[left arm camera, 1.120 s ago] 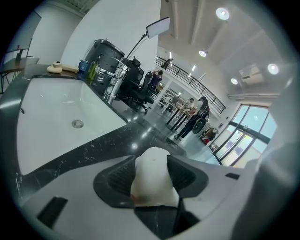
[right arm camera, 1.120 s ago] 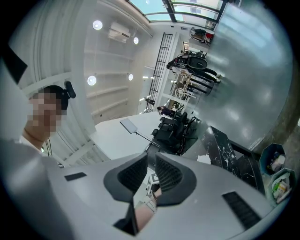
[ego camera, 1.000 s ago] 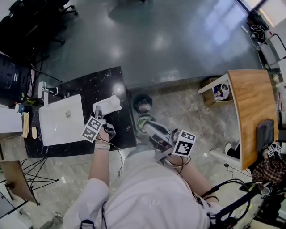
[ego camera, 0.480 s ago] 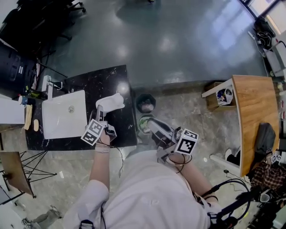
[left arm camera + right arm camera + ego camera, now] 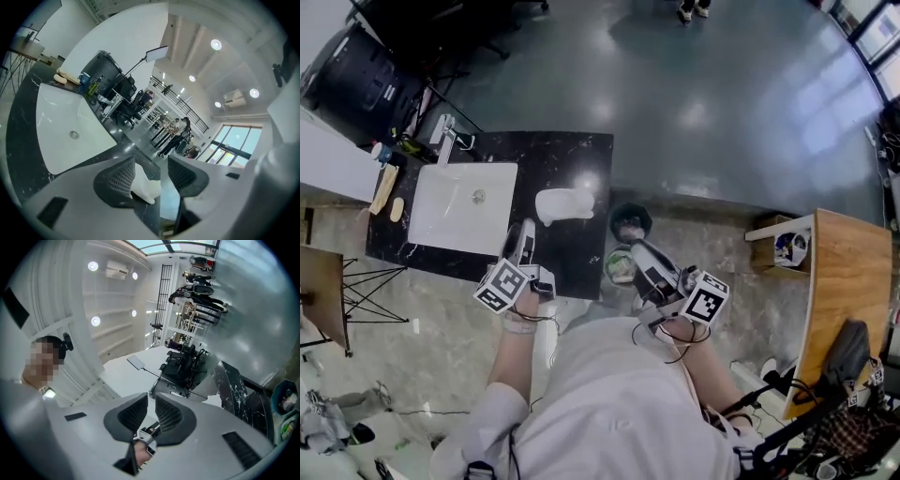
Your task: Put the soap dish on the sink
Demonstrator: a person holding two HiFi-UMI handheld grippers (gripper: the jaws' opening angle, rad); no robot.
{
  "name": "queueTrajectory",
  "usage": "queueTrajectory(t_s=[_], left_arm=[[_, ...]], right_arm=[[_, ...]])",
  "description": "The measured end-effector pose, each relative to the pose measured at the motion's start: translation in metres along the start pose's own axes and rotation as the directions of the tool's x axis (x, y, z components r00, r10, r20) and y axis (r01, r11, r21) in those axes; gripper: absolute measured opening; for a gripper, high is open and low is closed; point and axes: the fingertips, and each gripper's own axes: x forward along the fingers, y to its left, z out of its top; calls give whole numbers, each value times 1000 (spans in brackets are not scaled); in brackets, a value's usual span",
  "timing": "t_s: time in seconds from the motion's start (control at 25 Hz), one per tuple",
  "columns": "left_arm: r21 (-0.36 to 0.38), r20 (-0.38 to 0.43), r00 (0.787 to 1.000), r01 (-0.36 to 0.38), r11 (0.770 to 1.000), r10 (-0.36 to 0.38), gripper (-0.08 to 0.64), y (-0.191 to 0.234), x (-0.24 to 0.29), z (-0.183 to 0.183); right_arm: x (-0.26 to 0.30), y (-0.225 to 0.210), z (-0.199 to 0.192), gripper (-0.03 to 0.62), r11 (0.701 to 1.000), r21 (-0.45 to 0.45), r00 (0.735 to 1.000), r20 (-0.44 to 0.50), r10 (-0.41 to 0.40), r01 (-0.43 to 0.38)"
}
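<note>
The white soap dish (image 5: 564, 203) lies on the black counter (image 5: 581, 155), just right of the white sink basin (image 5: 450, 220). My left gripper (image 5: 527, 234) stands open a little short of the dish, apart from it. In the left gripper view the dish (image 5: 145, 187) shows ahead between the spread fingers, partly hidden by the left one, with the basin (image 5: 56, 136) off to the left. My right gripper (image 5: 639, 253) hangs over the floor right of the counter; in its own view the right gripper (image 5: 151, 414) has its jaws together and holds nothing.
A faucet (image 5: 447, 131) and small bottles (image 5: 394, 150) stand at the back of the basin, with soap bars (image 5: 386, 192) at its left. Two round bins (image 5: 628, 223) sit on the floor by the counter's right end. A wooden table (image 5: 842, 281) is far right.
The left gripper held the soap dish over the counter earlier; now it has let go and drawn back, and the dish rests on the counter. The right gripper has barely moved.
</note>
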Motion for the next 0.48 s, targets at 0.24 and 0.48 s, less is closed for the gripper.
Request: queueTrajectory(t_s=[0.24,0.48], left_arm=[[-13,64,997,34,999,-33,219,-12,-48,11],[-37,127,990,59,998,-54,219,-15,-90,20]], right_arm=[[21,2,-7,59,998,28,997,-50,62,-61],[42,10,-16,60,991,53,987,-103,125,-120]])
